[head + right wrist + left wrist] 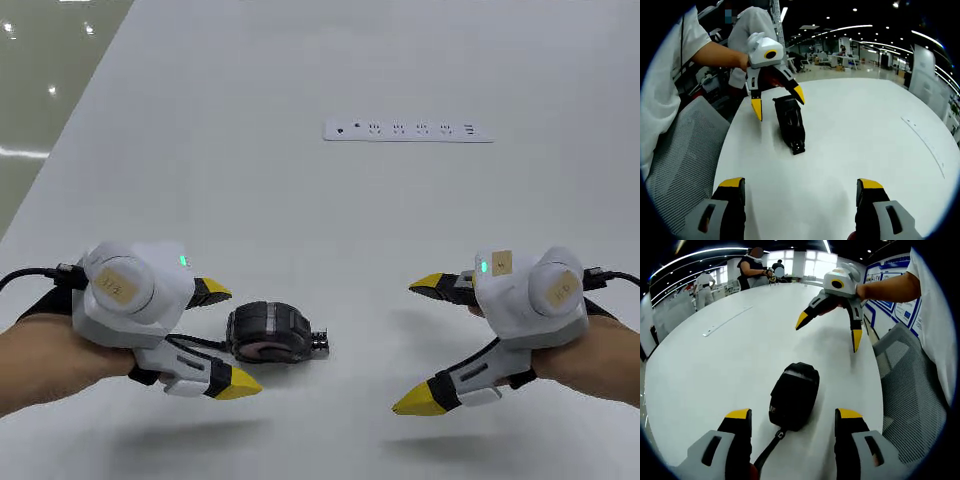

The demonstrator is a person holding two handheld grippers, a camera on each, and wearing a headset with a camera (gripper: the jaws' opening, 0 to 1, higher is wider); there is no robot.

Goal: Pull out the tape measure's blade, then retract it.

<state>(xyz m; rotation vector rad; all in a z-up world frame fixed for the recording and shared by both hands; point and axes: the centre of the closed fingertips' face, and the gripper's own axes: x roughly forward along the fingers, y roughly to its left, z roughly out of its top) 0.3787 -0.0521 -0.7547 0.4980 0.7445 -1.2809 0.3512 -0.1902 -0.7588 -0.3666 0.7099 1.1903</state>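
Tape measure (270, 333) sits flat on the white workbench (300, 200), near edge, left of centre. Blade looks fully in, with nothing drawn out of the case.

Left gripper (245, 340): jaws spread wide and holding nothing. The rear of the case lies just inside the mouth, one yellow tip on each side. The left gripper view shows gaps on both flanks, so I read that as no contact yet. A black wrist strap (769, 451) trails from the case back toward this gripper.

Right gripper (402, 349): jaws also wide apart and empty, well clear of the case to its right.

Key geometry: the case's long axis runs left-right, roughly along the line between the two grippers. The blade hook (798, 148) is on the end facing the right gripper, and in the right gripper view it points almost straight at that camera. So the body is nearer the left gripper and the hook faces the right one.

My read of the step: pre-grasp, pull not started. The left gripper only needs to close across the case's short width to anchor it. The right gripper has to cross the open gap, roughly along the axis, and pinch a small hook sitting low on the bench.

Risk: if the left clamp is loose, the case slides or yaws when the hook is pulled.

Power strip (408, 131) is far back and out of the way.
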